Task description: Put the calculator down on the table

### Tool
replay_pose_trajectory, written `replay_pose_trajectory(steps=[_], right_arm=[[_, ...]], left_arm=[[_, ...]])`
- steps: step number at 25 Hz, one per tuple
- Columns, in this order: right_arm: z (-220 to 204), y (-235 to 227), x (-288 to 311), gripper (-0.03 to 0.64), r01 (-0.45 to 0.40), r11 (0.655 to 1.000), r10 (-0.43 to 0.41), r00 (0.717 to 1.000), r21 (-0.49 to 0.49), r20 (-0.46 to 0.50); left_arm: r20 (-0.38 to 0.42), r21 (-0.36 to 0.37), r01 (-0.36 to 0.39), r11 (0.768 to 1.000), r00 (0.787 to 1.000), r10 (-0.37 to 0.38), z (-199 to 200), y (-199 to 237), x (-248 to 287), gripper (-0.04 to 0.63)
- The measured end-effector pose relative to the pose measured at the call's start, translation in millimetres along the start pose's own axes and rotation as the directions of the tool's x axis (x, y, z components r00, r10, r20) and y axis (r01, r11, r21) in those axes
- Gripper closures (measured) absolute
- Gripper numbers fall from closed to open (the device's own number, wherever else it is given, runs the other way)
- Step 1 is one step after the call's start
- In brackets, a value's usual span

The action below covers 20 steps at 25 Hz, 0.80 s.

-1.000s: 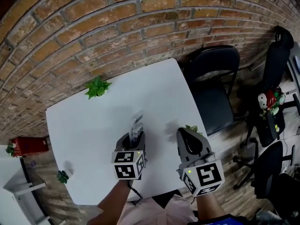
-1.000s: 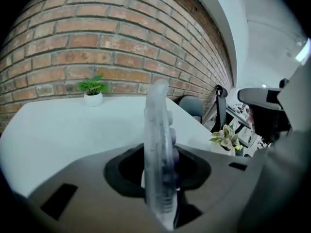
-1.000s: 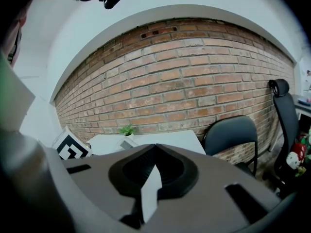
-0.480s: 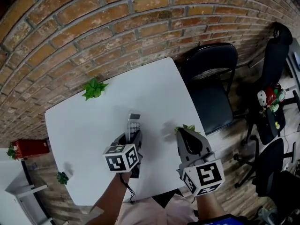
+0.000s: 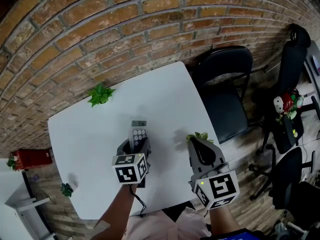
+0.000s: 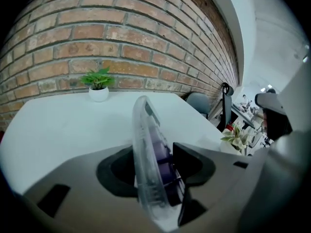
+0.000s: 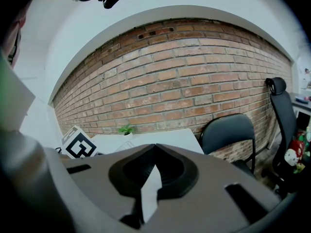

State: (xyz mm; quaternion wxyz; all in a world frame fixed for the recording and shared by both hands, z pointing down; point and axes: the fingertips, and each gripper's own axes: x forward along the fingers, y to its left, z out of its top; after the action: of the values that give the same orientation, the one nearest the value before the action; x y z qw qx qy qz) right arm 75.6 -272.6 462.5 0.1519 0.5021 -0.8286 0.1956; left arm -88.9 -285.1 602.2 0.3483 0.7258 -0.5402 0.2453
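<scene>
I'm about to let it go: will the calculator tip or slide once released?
Likely stiff: the calculator shows a flat slab shape between the left gripper's opening jaws. Thin and leaning there, it would probably drop flat rather than stand. Its clear glossy shell may slide a little on the smooth table.

The white worktop (image 5: 90, 134) lies bare over its left half and far right corner, open from above. 3 plants edge it: a potted plant (image 5: 100, 93) at the far side by the brick wall (image 5: 125, 34), a small plant (image 5: 66, 188) at the near left corner, and a leafy plant (image 5: 201, 136) just beside the right tool (image 5: 195, 141). The left tool (image 5: 134, 145), jaws opening with the calculator (image 5: 138, 132) between them, fills the near middle. A black chair (image 5: 225, 94) blocks the right side.
</scene>
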Motion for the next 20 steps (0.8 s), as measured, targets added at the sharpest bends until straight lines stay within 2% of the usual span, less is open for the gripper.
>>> replay_pose_trajectory(steps=[5, 11, 14, 16, 18, 20], right_arm=[[1.2, 5.7, -0.6, 0.614, -0.003, 1.000, 0.003, 1.000, -0.006, 0.002], [0.5, 13.3, -1.6, 0.614, -0.006, 1.000, 0.006, 1.000, -0.010, 0.000], [2.8, 22.7, -1.5, 0.614, -0.024, 0.999, 0.024, 1.000, -0.022, 0.007], [5.4, 29.7, -2.8, 0.614, -0.033, 0.999, 0.034, 0.999, -0.030, 0.013], [10.4, 36.3, -5.1, 0.614, -0.041, 0.998, 0.042, 0.999, -0.039, 0.025], [18.7, 43.5, -6.8, 0.614, -0.049, 0.997, 0.051, 0.998, -0.054, 0.044]], left_arm=[[-0.006, 0.114, -0.070, 0.991, 0.997, 0.071, -3.6, 11.4, -1.8, 0.268], [0.062, 0.208, -0.151, 0.966, 0.988, 0.141, 2.4, 24.1, -14.0, 0.236], [0.090, 0.193, -0.149, 0.970, 0.987, 0.134, 5.3, 26.3, -25.1, 0.236], [0.144, 0.173, -0.156, 0.973, 0.981, 0.131, 13.8, 24.9, -40.3, 0.236], [0.226, 0.148, -0.162, 0.976, 0.966, 0.126, 29.5, 21.2, -61.8, 0.238], [0.325, 0.119, -0.172, 0.978, 0.938, 0.125, 51.0, 18.5, -89.7, 0.251]])
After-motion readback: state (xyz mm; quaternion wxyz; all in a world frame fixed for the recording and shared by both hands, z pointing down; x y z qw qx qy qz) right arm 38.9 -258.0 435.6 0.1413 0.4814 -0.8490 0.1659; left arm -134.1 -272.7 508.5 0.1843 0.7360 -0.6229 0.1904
